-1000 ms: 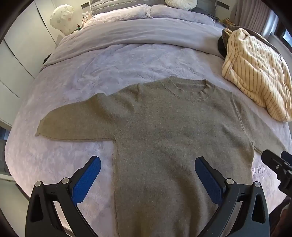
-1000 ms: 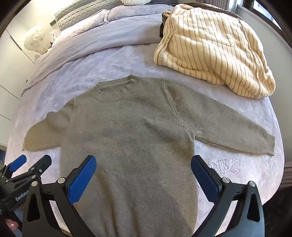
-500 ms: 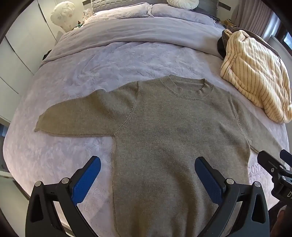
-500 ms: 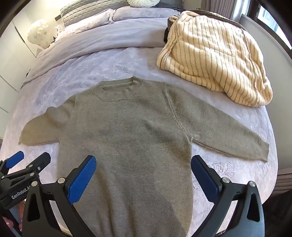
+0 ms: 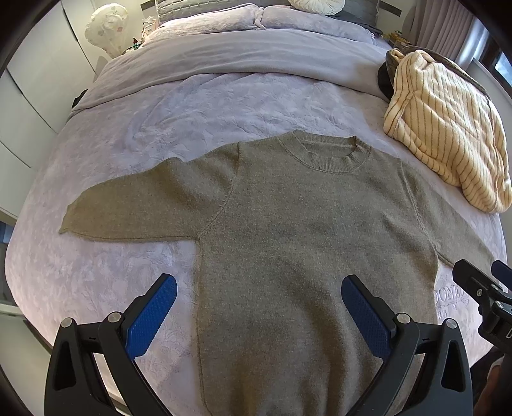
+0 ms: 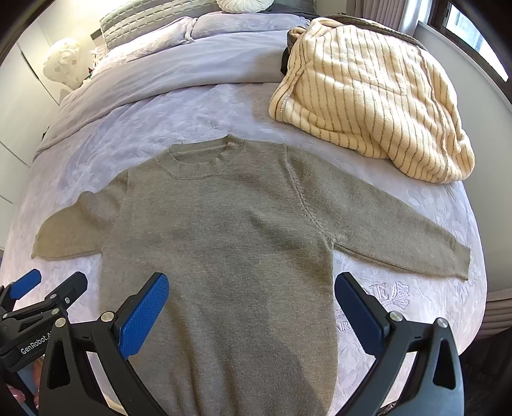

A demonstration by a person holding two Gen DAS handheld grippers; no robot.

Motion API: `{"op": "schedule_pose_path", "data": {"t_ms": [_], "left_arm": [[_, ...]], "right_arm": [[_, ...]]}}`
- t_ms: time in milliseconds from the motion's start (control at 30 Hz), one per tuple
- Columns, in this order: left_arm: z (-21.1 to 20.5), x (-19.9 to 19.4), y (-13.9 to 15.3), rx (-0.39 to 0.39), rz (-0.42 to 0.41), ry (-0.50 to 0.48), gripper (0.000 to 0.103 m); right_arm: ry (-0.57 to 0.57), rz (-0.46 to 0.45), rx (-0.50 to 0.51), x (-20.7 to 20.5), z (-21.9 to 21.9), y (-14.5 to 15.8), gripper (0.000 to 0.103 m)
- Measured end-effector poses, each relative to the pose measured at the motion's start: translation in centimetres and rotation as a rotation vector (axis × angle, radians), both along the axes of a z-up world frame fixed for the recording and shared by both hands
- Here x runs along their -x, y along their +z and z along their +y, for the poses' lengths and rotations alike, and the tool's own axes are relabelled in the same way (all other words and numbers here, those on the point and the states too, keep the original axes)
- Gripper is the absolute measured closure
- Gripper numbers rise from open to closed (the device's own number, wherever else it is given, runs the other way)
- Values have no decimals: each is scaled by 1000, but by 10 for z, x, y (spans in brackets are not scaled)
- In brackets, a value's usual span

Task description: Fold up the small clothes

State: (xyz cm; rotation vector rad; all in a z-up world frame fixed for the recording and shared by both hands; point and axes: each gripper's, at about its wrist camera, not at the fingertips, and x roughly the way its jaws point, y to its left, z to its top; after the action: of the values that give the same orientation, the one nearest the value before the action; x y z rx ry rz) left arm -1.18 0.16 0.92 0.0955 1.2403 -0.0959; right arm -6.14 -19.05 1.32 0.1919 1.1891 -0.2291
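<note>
An olive-grey knit sweater (image 5: 297,230) (image 6: 220,236) lies flat and face up on the bed, collar away from me, both sleeves spread out to the sides. My left gripper (image 5: 259,307) hovers open above its lower body, blue pads wide apart with nothing between them. My right gripper (image 6: 251,305) is open too, over the lower body a little further right. Each gripper's tip shows at the edge of the other's view. The sweater's hem is hidden below both views.
A cream striped blanket (image 5: 448,140) (image 6: 371,92) is heaped at the far right of the lilac bedspread (image 5: 192,121), close to the right shoulder. Pillows (image 5: 224,19) lie at the head. White cupboards (image 5: 28,83) stand left. The bed edge drops off on both sides.
Both grippers have pulled back and risen slightly, so the sweater sits a little lower and further in view. The sweater itself has not moved, and both grippers have stayed open.
</note>
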Motion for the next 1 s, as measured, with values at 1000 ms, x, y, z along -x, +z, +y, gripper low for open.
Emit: {"op": "schedule_pose_path", "data": {"t_ms": [1000], "left_arm": [[-1,0,-2,-3,-2,-6,0]], "right_arm": [[-13,6,-5,-2,1,-1,0]]}}
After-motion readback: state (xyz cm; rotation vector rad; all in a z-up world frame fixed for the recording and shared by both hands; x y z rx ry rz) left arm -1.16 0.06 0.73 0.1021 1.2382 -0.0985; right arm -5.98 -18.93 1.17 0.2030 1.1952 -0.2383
